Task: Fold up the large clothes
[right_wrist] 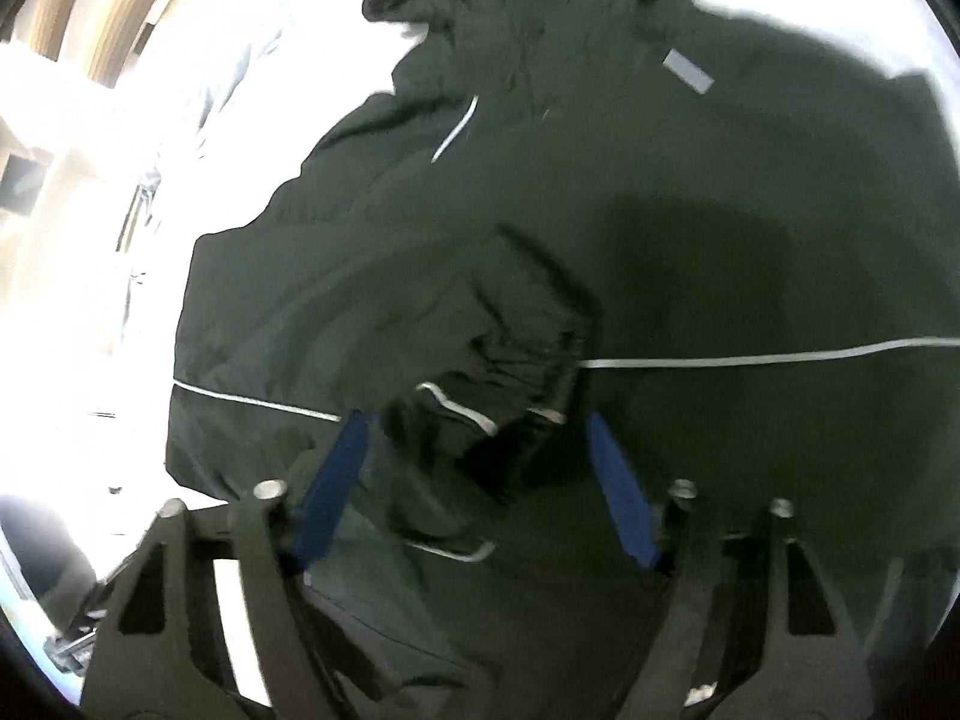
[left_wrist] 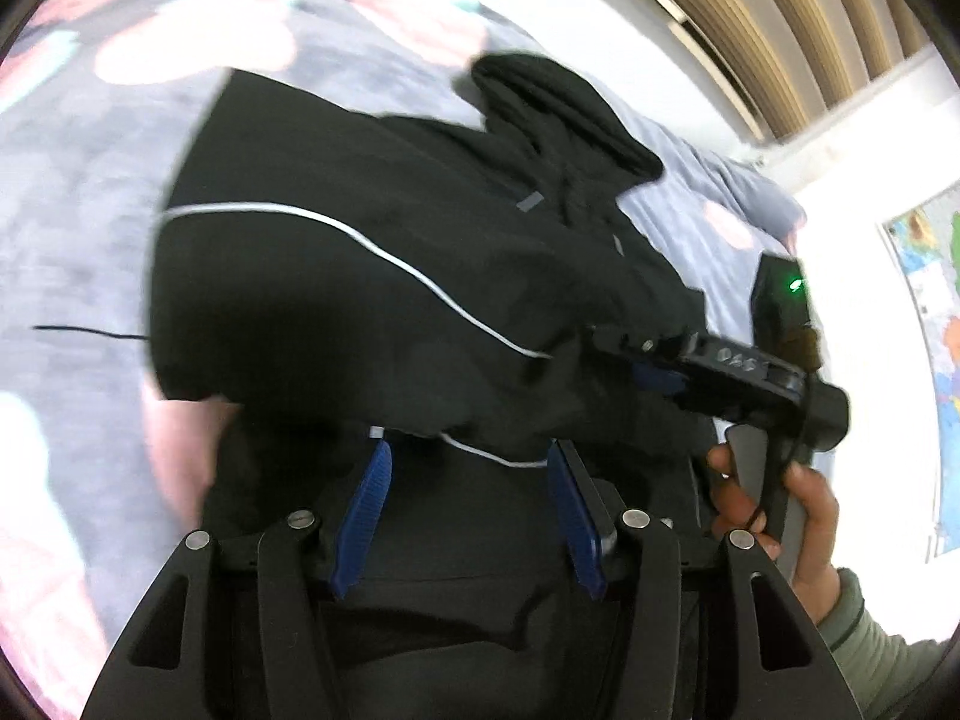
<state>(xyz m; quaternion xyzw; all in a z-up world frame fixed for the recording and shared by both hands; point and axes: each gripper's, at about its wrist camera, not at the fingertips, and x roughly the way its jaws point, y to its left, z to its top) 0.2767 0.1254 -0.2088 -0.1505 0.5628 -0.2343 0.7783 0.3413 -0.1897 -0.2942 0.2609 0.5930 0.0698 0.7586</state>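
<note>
A black hooded jacket [left_wrist: 372,276] with thin white piping lies on a bed with a grey and pink floral cover [left_wrist: 78,192]; it also fills the right wrist view [right_wrist: 600,228]. My left gripper [left_wrist: 468,450] is open, its blue-padded fingers [left_wrist: 372,498] spread just above the jacket's near edge. My right gripper [right_wrist: 480,420] is open over a bunched sleeve cuff [right_wrist: 528,354]. In the left wrist view the right gripper [left_wrist: 654,372] reaches in from the right over the jacket, held by a hand [left_wrist: 798,516].
The bed cover stretches left and behind the jacket. A white wall [left_wrist: 600,12], wooden slats [left_wrist: 780,18] and a wall map [left_wrist: 936,324] lie beyond the bed. The right wrist view's left side [right_wrist: 78,252] is overexposed white.
</note>
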